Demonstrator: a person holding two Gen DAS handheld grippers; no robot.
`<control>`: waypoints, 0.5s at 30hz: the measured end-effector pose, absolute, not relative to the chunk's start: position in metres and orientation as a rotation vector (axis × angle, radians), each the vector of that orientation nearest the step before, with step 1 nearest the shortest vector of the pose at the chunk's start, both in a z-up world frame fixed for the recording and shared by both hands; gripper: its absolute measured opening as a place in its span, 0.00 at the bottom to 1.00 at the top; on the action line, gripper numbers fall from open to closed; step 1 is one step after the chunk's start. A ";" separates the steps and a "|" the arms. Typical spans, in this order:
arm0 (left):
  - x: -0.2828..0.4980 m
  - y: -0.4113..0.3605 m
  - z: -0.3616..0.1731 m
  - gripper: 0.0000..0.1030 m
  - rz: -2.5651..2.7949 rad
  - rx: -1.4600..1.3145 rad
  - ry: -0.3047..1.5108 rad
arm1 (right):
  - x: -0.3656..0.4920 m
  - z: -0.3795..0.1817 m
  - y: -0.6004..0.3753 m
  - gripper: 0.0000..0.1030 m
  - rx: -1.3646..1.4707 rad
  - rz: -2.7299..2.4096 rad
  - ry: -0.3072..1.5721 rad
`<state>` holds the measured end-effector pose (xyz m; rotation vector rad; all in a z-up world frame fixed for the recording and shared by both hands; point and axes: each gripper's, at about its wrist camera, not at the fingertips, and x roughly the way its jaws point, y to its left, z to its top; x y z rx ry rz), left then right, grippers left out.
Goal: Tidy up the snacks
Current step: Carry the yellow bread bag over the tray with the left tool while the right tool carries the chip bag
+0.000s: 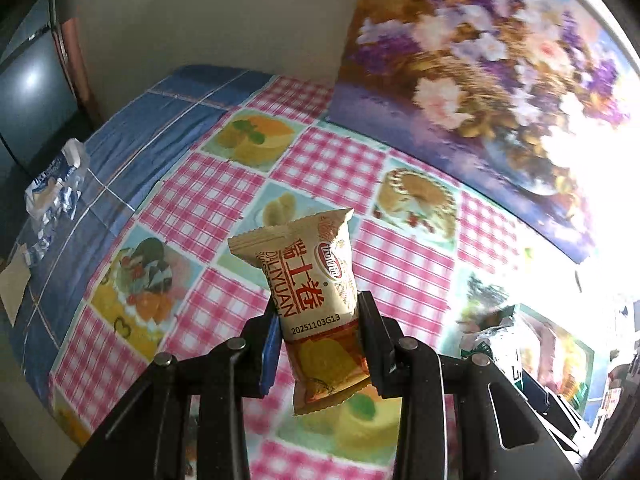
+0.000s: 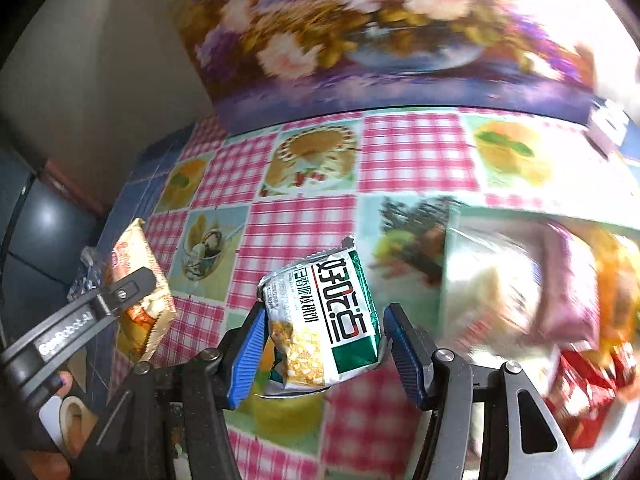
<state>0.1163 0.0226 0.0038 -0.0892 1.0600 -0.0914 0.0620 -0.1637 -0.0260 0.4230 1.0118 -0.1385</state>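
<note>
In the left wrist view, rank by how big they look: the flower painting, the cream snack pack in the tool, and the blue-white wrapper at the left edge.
1. Flower painting
2. Cream snack pack, though it is nearest the camera, so it looks enlarged
3. Blue-white wrapper, farther off

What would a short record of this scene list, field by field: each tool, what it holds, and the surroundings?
left tool: shut on beige Daliyuan snack pack, lifted off the table
right tool: shut on green and white snack pack
surface: pink checked tablecloth with dessert pictures
backdrop: flower painting along the table's far edge
elsewhere: blurred snack pile on the right; blue and white wrapper far left
</note>
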 end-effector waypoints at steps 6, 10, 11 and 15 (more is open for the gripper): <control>0.086 -0.008 0.018 0.36 -0.117 -0.071 1.031 | 0.024 -0.012 -0.182 0.60 0.463 -0.196 0.954; 0.072 -0.034 0.022 0.37 -0.142 -0.021 1.022 | 0.003 -0.008 -0.194 0.60 0.496 -0.212 0.923; 0.069 -0.039 0.024 0.37 -0.150 -0.013 1.018 | -0.002 -0.007 -0.198 0.60 0.503 -0.225 0.917; 0.056 -0.065 0.032 0.37 -0.182 0.020 0.995 | -0.015 -0.001 -0.211 0.60 0.512 -0.266 0.897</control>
